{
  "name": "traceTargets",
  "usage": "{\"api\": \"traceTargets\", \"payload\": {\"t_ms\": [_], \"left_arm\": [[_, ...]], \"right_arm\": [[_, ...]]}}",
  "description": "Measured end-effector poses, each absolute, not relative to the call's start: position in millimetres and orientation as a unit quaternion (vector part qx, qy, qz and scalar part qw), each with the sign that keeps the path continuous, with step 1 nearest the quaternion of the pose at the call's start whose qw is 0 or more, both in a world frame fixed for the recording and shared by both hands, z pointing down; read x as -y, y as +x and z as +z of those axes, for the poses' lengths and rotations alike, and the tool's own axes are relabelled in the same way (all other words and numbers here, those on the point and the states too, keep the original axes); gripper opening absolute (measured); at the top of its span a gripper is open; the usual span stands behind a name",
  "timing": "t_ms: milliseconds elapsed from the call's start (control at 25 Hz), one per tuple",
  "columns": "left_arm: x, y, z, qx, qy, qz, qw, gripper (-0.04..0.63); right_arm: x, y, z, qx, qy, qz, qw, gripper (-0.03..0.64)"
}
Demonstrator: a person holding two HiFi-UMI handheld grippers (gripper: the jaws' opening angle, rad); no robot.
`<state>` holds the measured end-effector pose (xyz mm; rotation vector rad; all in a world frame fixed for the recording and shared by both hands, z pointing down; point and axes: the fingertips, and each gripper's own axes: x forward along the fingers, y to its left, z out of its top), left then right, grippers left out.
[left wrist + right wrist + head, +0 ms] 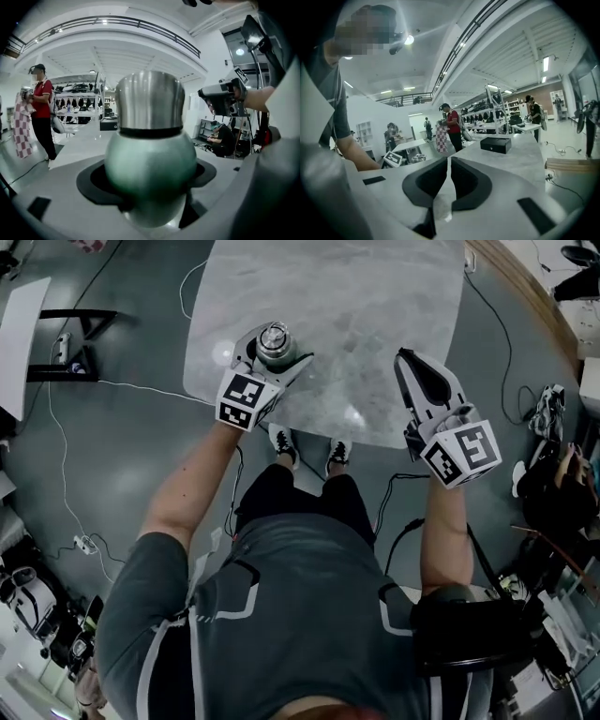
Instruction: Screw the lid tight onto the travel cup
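The travel cup (pixel 275 337) is held over the left part of the grey marble table (pixel 375 296), upright between the jaws of my left gripper (pixel 277 351). In the left gripper view its rounded green body (pixel 150 154) fills the gap between the black pads (pixel 91 180), and the steel lid (pixel 150 98) sits on top above a dark seam. My left gripper (pixel 150 183) is shut on it. My right gripper (pixel 406 356) hangs over the table's right part, apart from the cup. In its own view my right gripper (pixel 449 161) is shut, with nothing between the pads.
The right gripper (pixel 222 98) shows in the left gripper view, off to the cup's right. A black box (pixel 495 144) lies on a further table. A person in red (pixel 450 126) stands in the background. Cables (pixel 122 385) run over the floor left of the table.
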<state>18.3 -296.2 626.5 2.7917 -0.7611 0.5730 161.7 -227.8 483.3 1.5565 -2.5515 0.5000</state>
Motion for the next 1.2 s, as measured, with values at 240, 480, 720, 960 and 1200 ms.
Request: {"api": "traceTargets", "payload": {"t_ms": [240,480,720,960,1200], "left_arm": [[306.5,31.7,675.2,0.257,0.939,0.210,0.092,0.399],[309.8,38.4,705.4,0.251,0.937,0.231,0.079,0.400],[308.7,36.4,712.5,0.245,0.940,0.228,0.061,0.400],[305.8,30.2,717.8,0.258,0.933,0.244,0.066,0.400],[294.6,23.3,726.2,0.244,0.926,0.277,0.078,0.402]], "right_arm": [[228.4,166.5,520.2,0.831,0.520,0.190,0.059,0.048],[224.4,164.2,544.1,0.827,0.520,0.206,0.054,0.048],[226.2,163.8,554.5,0.825,0.519,0.214,0.058,0.048],[223.3,157.2,551.7,0.832,0.509,0.214,0.058,0.048],[216.3,153.2,543.9,0.838,0.500,0.208,0.064,0.048]]}}
